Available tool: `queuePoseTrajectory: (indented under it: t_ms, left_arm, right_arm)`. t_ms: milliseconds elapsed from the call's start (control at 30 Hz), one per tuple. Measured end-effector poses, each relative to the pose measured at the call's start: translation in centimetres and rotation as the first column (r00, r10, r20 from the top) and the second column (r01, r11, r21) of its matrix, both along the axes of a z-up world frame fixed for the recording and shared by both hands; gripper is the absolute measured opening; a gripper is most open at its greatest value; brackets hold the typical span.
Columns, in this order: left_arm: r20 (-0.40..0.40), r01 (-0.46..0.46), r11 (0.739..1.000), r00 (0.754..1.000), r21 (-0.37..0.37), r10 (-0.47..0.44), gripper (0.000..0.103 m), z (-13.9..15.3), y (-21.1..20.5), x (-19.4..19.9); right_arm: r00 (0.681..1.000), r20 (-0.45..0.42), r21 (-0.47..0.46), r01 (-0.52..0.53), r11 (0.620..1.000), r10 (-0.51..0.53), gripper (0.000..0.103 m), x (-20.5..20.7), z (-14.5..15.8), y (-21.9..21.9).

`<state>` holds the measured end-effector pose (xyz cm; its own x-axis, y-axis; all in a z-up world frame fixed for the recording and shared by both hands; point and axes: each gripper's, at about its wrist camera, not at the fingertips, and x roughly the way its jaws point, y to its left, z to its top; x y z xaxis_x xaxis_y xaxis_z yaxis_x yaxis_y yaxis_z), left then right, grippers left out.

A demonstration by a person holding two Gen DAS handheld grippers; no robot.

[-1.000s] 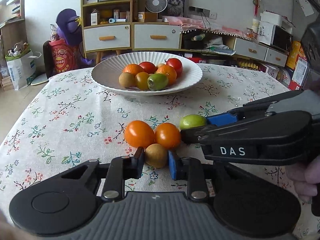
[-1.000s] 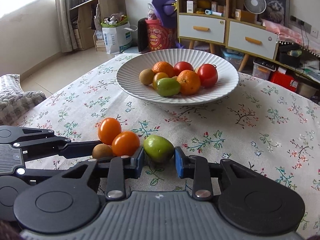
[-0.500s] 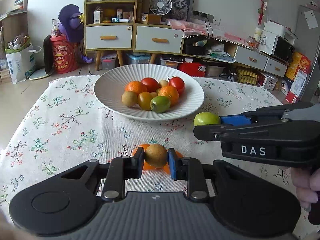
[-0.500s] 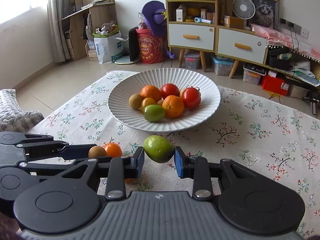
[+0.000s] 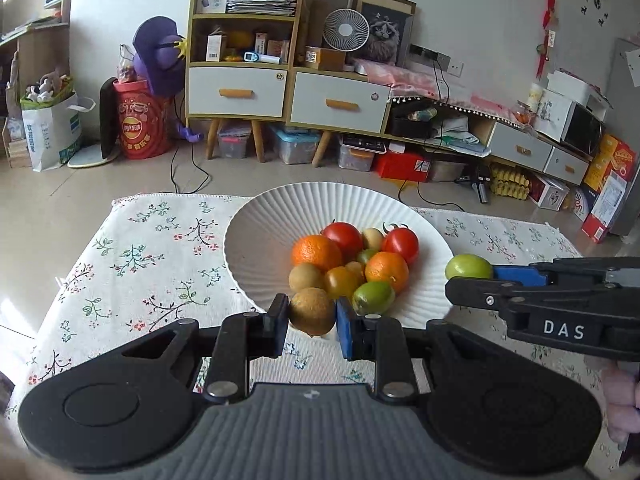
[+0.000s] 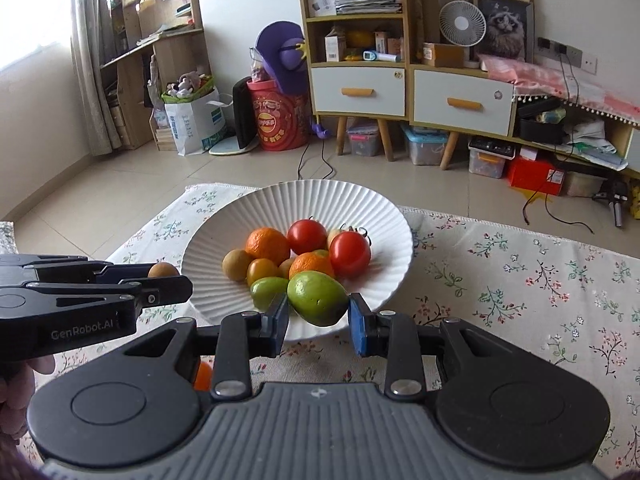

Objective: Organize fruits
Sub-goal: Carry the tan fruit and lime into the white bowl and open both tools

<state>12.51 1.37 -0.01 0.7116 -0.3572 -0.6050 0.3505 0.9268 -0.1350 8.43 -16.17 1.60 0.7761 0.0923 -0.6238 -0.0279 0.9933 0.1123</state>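
My left gripper [image 5: 311, 325] is shut on a brown kiwi [image 5: 312, 311] and holds it above the near rim of the white ribbed plate [image 5: 256, 236]. My right gripper [image 6: 319, 320] is shut on a green fruit [image 6: 317, 298] and holds it over the plate's near edge [image 6: 224, 220]. The plate holds several fruits: oranges, red tomatoes, a green one. In the left wrist view the right gripper [image 5: 472, 280] shows at the right with its green fruit [image 5: 469, 267]. In the right wrist view the left gripper [image 6: 168, 280] shows at the left with the kiwi [image 6: 162, 270].
The floral tablecloth [image 6: 520, 272] covers the table. One orange fruit [image 6: 203, 376] lies on the cloth below my right gripper, mostly hidden. Beyond the table's far edge are the floor, a cabinet [image 5: 288, 92] and clutter.
Both grippers have lifted their fruits off the cloth and moved forward to the plate. The orange fruits left on the cloth have dropped out of the left wrist view.
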Motion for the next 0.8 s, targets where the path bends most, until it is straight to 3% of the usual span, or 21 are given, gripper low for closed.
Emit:
queuePoseTrajectory:
  t_ms: [233,467,800]
  left_arm:
    - [-0.008,-0.021,0.998,1.000,-0.060,0.021,0.024,0.0,0.0,2.5]
    - [-0.021,0.005,0.993,1.000,-0.119,-0.008,0.024,0.3,-0.1,5.5]
    - [-0.080,0.010,0.987,0.997,-0.162,-0.023,0.024,-2.1,-0.5,8.2]
  right_arm:
    - [0.998,0.021,0.065,0.065,0.996,-0.067,0.029,3.0,0.1,-1.9]
    - [0.997,0.028,0.127,0.065,0.990,-0.069,0.029,5.6,-0.7,-2.6]
    - [0.999,-0.009,0.125,0.053,0.991,-0.052,0.029,8.3,-2.5,-2.7]
